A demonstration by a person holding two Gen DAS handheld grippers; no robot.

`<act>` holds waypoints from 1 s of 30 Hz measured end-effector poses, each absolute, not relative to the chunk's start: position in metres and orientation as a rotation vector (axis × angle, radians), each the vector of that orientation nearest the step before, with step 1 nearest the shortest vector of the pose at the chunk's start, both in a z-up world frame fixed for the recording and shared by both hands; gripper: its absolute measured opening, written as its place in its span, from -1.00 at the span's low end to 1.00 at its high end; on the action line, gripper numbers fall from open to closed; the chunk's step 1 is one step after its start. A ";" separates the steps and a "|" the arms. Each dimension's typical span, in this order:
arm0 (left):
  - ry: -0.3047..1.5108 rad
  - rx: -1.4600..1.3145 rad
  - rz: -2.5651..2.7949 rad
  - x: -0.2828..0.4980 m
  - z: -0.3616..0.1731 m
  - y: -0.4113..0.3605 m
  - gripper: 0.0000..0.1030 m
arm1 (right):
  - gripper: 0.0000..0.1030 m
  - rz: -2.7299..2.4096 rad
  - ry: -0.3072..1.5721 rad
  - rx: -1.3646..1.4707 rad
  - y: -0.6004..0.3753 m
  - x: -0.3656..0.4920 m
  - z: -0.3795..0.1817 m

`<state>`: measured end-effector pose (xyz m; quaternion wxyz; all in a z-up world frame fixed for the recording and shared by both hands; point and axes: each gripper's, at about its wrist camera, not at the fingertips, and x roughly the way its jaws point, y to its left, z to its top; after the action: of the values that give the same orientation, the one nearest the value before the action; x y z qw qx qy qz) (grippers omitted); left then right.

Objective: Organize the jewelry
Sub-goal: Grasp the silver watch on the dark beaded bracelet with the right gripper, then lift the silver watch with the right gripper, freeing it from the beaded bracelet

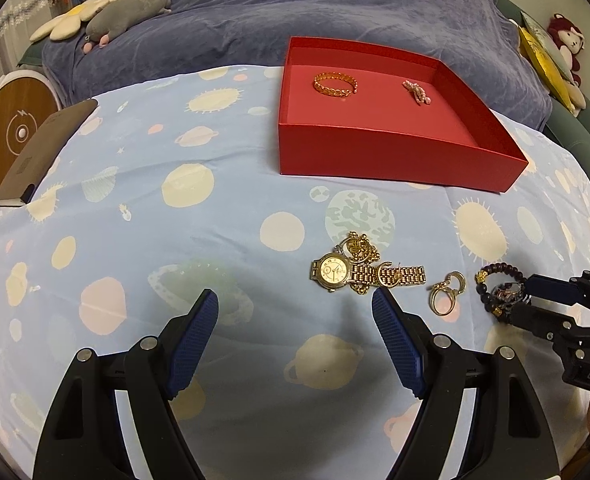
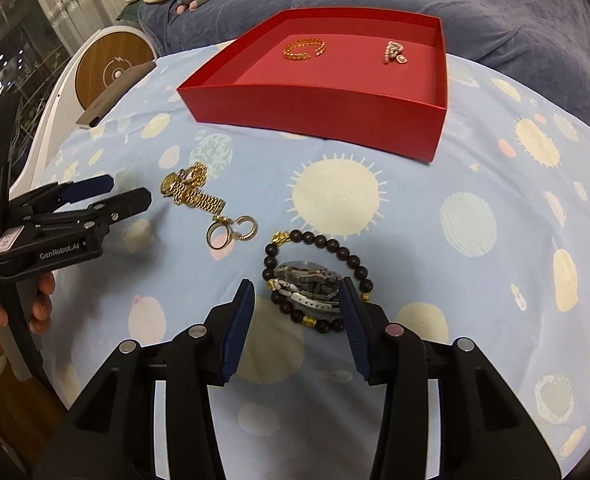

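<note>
Two grippers: my left (image 1: pixel 295 304) gapes empty near the box (image 1: pixel 391 160); my right (image 2: pixel 297 292) straddles the half-hidden watch (image 2: pixel 309 284), grip unclear.

cloth (image 1: pixel 143 200): you see pale blue, printed with cream suns and planets
box (image 1: pixel 375 156): red
watch (image 1: pixel 335 272): gold, cream dial
bead bracelet (image 2: pixel 327 244): dark brown, gold accents
claw pads (image 1: pixel 195 336): blue

Soft, even indoor light, moderately bright. The red box (image 1: pixel 395 152) casts only a faint shadow on its near side. Both views are sharp around the box but bend strongly outward, with dark vignetted corners. No glare.
</note>
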<state>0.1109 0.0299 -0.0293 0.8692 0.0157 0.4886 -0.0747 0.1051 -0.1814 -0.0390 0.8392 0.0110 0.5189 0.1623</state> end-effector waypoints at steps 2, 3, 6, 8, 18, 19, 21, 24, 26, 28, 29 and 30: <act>1.019 0.033 -0.162 0.110 -0.028 0.027 0.48 | -0.17 0.338 1.098 0.026 -0.181 0.110 -0.042; 1.017 0.036 -0.164 0.110 -0.028 0.025 0.48 | -0.17 0.335 1.099 0.020 -0.180 0.112 -0.043; 1.016 0.044 -0.167 0.111 -0.028 0.021 0.48 | -0.17 0.326 1.102 -0.015 -0.174 0.113 -0.049; 1.019 0.045 -0.167 0.111 -0.029 0.021 0.48 | -0.22 0.336 1.099 -0.024 -0.172 0.112 -0.049; 1.036 0.024 -0.168 0.111 -0.035 0.027 0.48 | -0.60 0.341 1.104 0.009 -0.175 0.111 -0.050; 1.039 0.012 -0.171 0.111 -0.035 0.028 0.48 | -0.60 0.338 1.103 0.010 -0.174 0.111 -0.050; 1.048 -0.011 -0.172 0.113 -0.037 0.031 0.48 | -0.60 0.335 1.100 0.012 -0.174 0.111 -0.050; 1.053 -0.049 -0.179 0.116 -0.039 0.034 0.48 | -0.61 0.331 1.094 0.017 -0.174 0.110 -0.049; 1.052 -0.063 -0.181 0.119 -0.039 0.035 0.48 | -0.61 0.329 1.084 0.024 -0.175 0.109 -0.046; 1.047 -0.064 -0.180 0.121 -0.040 0.034 0.48 | -0.61 0.332 1.070 0.034 -0.177 0.107 -0.041; 1.045 -0.060 -0.182 0.122 -0.041 0.033 0.48 | -0.61 0.333 1.061 0.036 -0.177 0.107 -0.039; 1.045 -0.056 -0.185 0.122 -0.041 0.032 0.48 | -0.61 0.333 1.055 0.037 -0.178 0.107 -0.037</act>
<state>0.1224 0.0316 -0.0414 0.8621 -0.0269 0.4983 -0.0880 0.1068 -0.1778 -0.0369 0.8506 0.0177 0.5011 0.1581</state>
